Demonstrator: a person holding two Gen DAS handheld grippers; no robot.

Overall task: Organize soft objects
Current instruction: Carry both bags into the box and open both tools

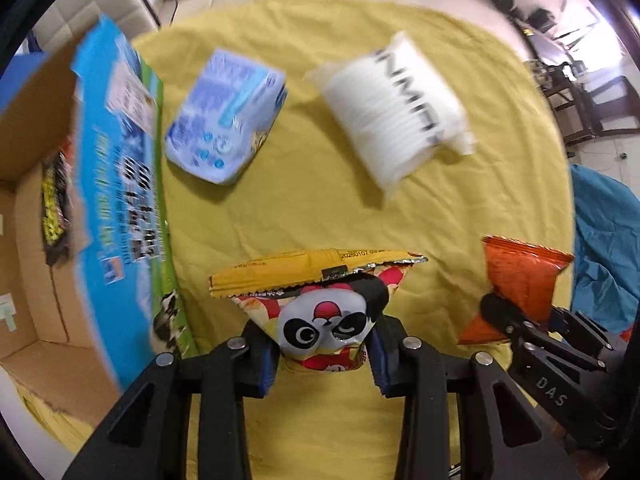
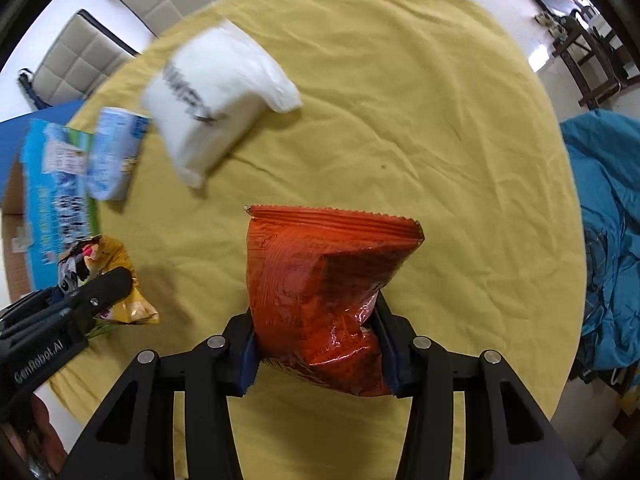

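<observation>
- Between the two black fingers of the left gripper [image 1: 324, 354], in the left wrist view, a crinkly yellow snack bag printed with a panda face [image 1: 320, 300] is pinched at its lower part, held up above the yellow cloth-covered round table [image 1: 360, 208].
- Left of that bag stands an open brown cardboard box [image 1: 28, 216] with a blue and green printed flap [image 1: 120, 184]; only this view looks into the box, where a dark packet with yellow print [image 1: 54, 208] lies against the inner wall.
- Farther back on the cloth lie a pale blue soft pack of tissues [image 1: 226, 116] and, well apart to its right, a white plastic-wrapped soft pack with black letters [image 1: 396, 108].
- At the right edge the right gripper [image 1: 516, 320] shows from the side, clamped on a shiny orange-red snack bag [image 1: 520, 276].
- Seen from the right wrist view, the right gripper [image 2: 316, 354] has its fingers pressed into the orange-red snack bag [image 2: 320, 280], which stands up with its crimped top edge away from the camera.
- This view alone shows the wide bare stretch of the table [image 2: 440, 140] to the right, and a rumpled teal fabric [image 2: 600, 240] beyond its edge.
- The white pack [image 2: 216, 96] and the blue tissue pack [image 2: 116, 152] lie just beside each other at upper left, next to the box flap [image 2: 52, 200].
- The left gripper [image 2: 100, 292] enters at lower left, closed on the panda bag [image 2: 116, 280]; the box interior is hidden here.
</observation>
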